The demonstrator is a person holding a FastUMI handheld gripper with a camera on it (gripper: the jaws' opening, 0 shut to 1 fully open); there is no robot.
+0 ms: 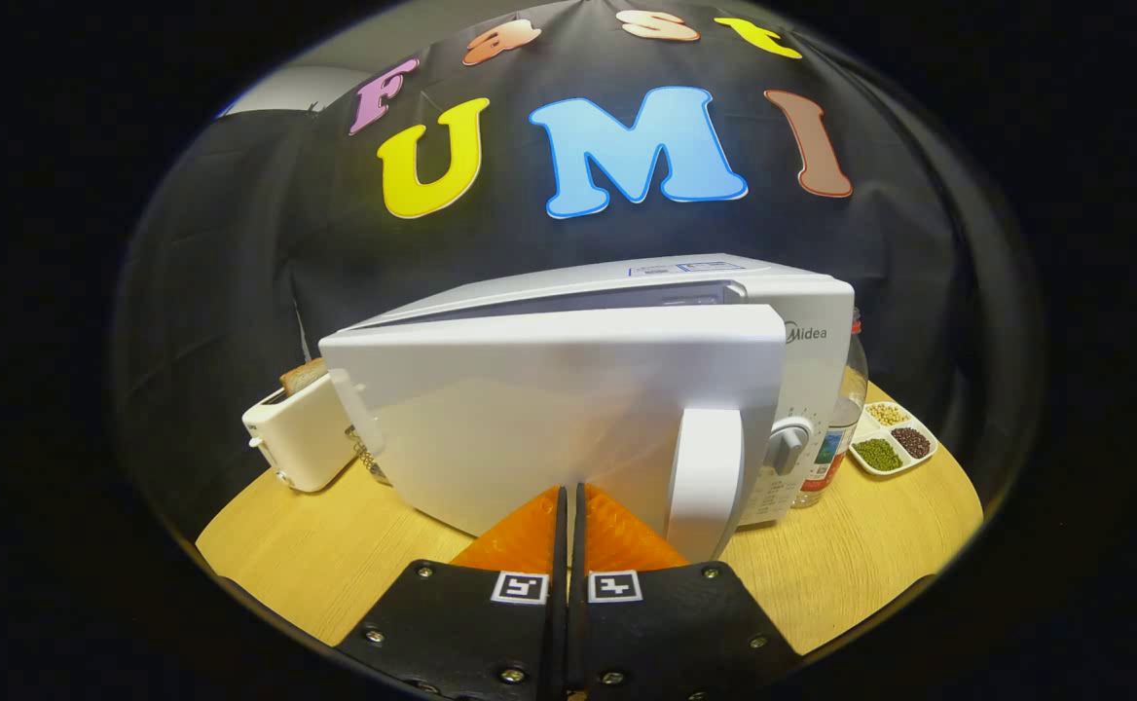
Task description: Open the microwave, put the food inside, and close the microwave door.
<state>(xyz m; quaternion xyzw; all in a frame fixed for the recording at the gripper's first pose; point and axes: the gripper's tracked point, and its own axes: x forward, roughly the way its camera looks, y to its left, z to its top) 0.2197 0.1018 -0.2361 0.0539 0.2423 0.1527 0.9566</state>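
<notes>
One white microwave (627, 389) stands on the round wooden table (335, 555), and its door (549, 419) is partly ajar, swung out a little on its left hinge so that a narrow dark gap shows along the top between the door and the body. One curved white handle (707, 477) runs down the door's right side, and one round dial (788, 446) sits on the control panel just beyond it.

The gripper (568, 492) points straight at the door's lower front, its two fingers drawn together with only a thin slit between them and nothing held in that slit. The fingertips reach the door face just left of the handle; whether they actually touch it cannot be told.

To the left of the microwave sits one white toaster (301, 438) with one slice of bread (303, 375) standing up out of its slot. To the right, partly hidden behind the microwave's corner, stands one clear bottle (836, 428) with a label. Further right on the table lies one white divided dish (892, 438) with three compartments, each holding a different kind of beans or grains: pale, dark and green
</notes>
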